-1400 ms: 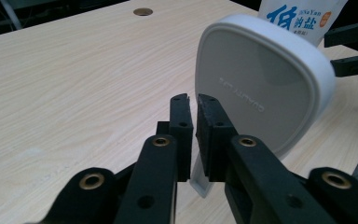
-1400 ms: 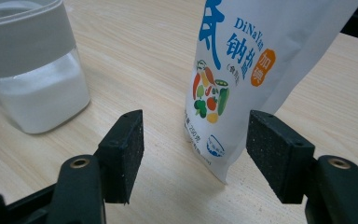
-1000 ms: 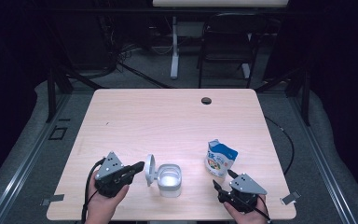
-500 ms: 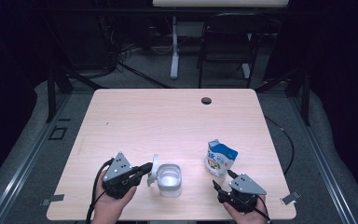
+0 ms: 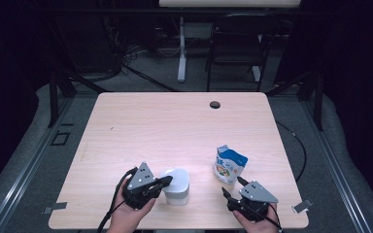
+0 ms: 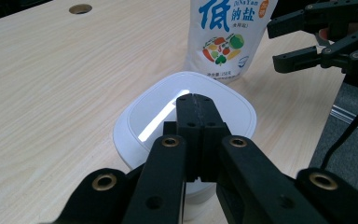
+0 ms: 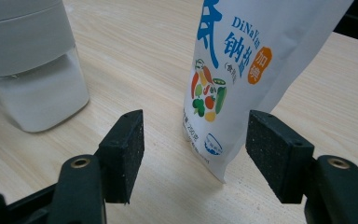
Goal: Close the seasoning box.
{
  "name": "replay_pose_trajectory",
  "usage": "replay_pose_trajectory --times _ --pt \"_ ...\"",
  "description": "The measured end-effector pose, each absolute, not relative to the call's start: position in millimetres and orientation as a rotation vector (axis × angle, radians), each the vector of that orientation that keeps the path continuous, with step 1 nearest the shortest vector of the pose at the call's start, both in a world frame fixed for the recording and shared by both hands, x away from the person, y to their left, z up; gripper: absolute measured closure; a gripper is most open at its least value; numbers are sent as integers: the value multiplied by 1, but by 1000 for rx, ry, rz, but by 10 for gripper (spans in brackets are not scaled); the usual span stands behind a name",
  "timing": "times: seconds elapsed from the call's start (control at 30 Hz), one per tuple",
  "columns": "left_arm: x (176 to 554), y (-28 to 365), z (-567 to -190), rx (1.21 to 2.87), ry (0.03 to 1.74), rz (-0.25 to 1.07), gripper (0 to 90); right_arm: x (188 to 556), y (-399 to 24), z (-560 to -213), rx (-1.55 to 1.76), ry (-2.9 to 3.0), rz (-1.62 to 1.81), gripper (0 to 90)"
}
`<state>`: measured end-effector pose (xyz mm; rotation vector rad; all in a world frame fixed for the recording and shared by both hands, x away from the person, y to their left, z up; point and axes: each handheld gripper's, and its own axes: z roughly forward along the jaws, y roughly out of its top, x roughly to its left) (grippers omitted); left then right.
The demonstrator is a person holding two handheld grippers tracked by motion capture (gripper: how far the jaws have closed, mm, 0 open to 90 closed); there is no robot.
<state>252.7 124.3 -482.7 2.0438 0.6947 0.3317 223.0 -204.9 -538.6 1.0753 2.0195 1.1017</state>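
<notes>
- White square container (image 5: 176, 186) with rounded corners is sitting near the table's (image 5: 175, 126) front edge; lid (image 6: 191, 109) down, glare streaking it.
- Left gripper (image 6: 196, 103) is resting on the lid, jaws fully together, gripping nothing.
- Right gripper (image 7: 193, 156) is gaping wide, empty, facing the salt pouch (image 7: 242, 70).

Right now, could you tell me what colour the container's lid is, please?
The lid is white, clearest in the left gripper view.
</notes>
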Motion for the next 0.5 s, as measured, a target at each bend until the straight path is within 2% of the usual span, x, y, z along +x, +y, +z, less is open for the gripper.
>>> replay_pose_trajectory --times 0.5 --pt "252 137 -473 2042 705 345 900 222 -203 -540 1080 2018 1104 373"
